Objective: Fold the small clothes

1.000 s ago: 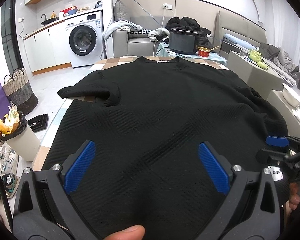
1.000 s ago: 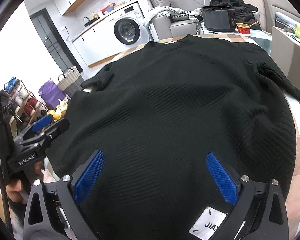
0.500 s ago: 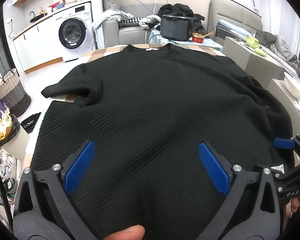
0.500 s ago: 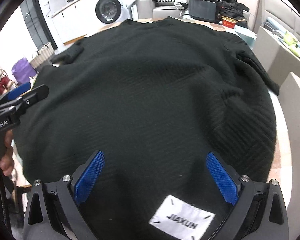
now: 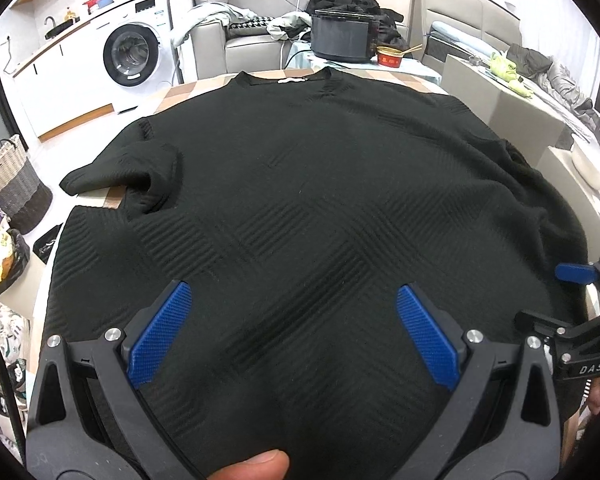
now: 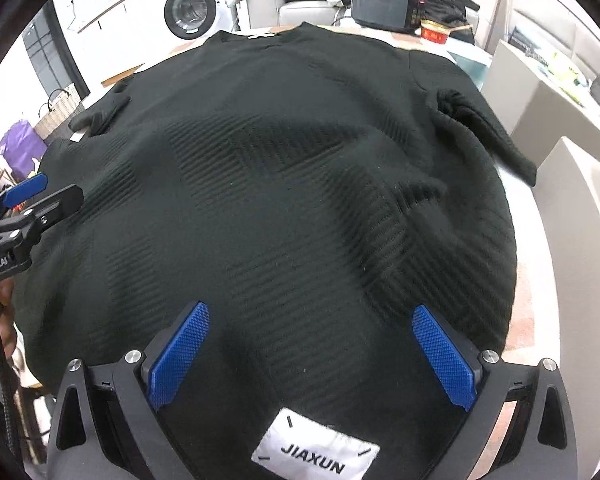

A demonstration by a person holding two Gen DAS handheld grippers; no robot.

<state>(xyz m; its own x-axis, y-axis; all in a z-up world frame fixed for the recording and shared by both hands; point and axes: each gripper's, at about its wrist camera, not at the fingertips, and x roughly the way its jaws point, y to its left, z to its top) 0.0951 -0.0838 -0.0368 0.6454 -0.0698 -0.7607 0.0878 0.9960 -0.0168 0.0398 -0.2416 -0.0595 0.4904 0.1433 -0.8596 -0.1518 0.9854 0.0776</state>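
Both the left hand-held gripper and the right hand-held gripper hover with jaws spread wide, grasping nothing, over the near hem. The black sweater lies flat across the desk, collar far, apparently smoothed for folding.

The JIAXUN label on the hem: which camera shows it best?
The right wrist view. The white JIAXUN label lies readable at the near hem of the black sweater, between the open right gripper's fingers. The left wrist view shows the sweater but no label.
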